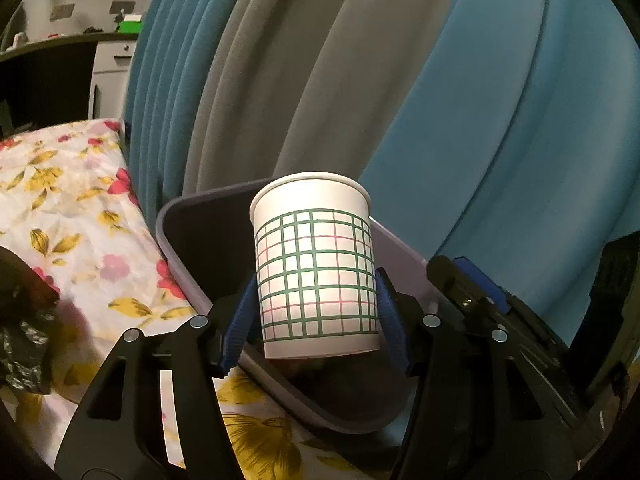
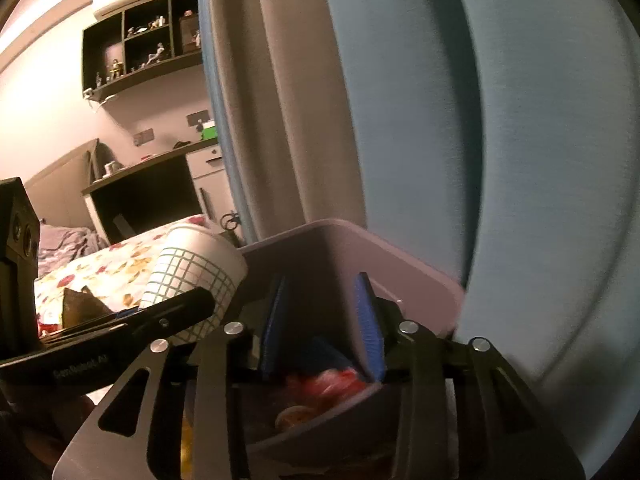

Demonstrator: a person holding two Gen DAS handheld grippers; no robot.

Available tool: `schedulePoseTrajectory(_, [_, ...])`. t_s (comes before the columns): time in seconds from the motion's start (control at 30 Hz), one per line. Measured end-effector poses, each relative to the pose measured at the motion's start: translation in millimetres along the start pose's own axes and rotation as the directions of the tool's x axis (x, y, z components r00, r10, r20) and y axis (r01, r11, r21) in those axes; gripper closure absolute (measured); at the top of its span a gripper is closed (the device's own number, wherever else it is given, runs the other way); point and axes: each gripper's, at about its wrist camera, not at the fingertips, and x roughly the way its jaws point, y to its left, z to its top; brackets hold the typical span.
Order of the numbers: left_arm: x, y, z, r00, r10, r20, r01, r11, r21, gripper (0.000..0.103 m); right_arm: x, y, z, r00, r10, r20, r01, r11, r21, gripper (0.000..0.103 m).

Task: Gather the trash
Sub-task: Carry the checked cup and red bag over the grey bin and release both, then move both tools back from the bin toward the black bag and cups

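Left wrist view: at the far left edge a crumpled dark bag-like item (image 1: 22, 344) is seen lying on the flowered bedsheet (image 1: 72, 216), apparently not yet collected, though what it is cannot be told for certain. To its right, the lavender bin (image 1: 184, 248) is seen tilted, its open mouth turned toward the camera, with blue and grey curtains (image 1: 360, 80) hanging behind it. The paper cup (image 1: 316, 268), white with a green and red grid, is held upright at its lower half between the blue pads of the left gripper (image 1: 316, 312), which is closed narrowly on it, just in front of and above the bin's opening. The cup is judged to be about to be dropped in, so this item is nearly done but not yet released.

From the right wrist view, the same cup (image 2: 196, 276) is seen at the left beside the bin's near rim (image 2: 280, 244). Further right, one wall of the bin is pinched between the pads of the right gripper (image 2: 322, 324), so the bin is held steady. Inside, red and pale rubbish (image 2: 320, 388) is already seen, blurred, so part of the collecting is judged done. What remains appears to be the cup's release and whatever loose items are left on the bed
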Motion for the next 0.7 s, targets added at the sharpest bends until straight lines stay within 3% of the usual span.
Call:
schedulePoseTrajectory(0.1, [3.5,-1.5,-1.0,1.0,-0.017,-0.015,0.017,1.0,0.0,0.045,-6.0,-6.0,-3.7,1.0,-0.016,0.011,0.016,1.0,0.006,0.058])
schedulePoseTrajectory(0.17, [4.5,-2.2,-1.5,0.999,-0.036,-0.025,0.036,0.999,-0.008,0.03,-9.0,-11.0,-6.4,1.0,-0.023,0.008,0.023,1.0,0.015,0.058])
schedulePoseTrajectory(0.37, [-14.3,-1.3,-1.8,1.0,-0.01,0.003,0.01,1.0,-0.017,0.019,-22.7,-17.6,-9.2,0.999,-0.033,0.011,0.033,0.999,0.028,0.056])
schedulePoseTrajectory(0.5, [-49.6,0.4,-6.9,0.996,0.076,0.054,-0.076,0.997,0.01,0.016,-38.6,-12.7,-7.3,0.999,-0.02,0.036,0.019,0.999,0.028,0.049])
schedulePoseTrajectory(0.7, [-112.8,18.1,-30.6,0.963,0.245,0.112,-0.247,0.969,0.007,0.008,-66.4,12.1,-8.0,0.996,0.059,0.06,-0.06,0.998,0.011,0.035])
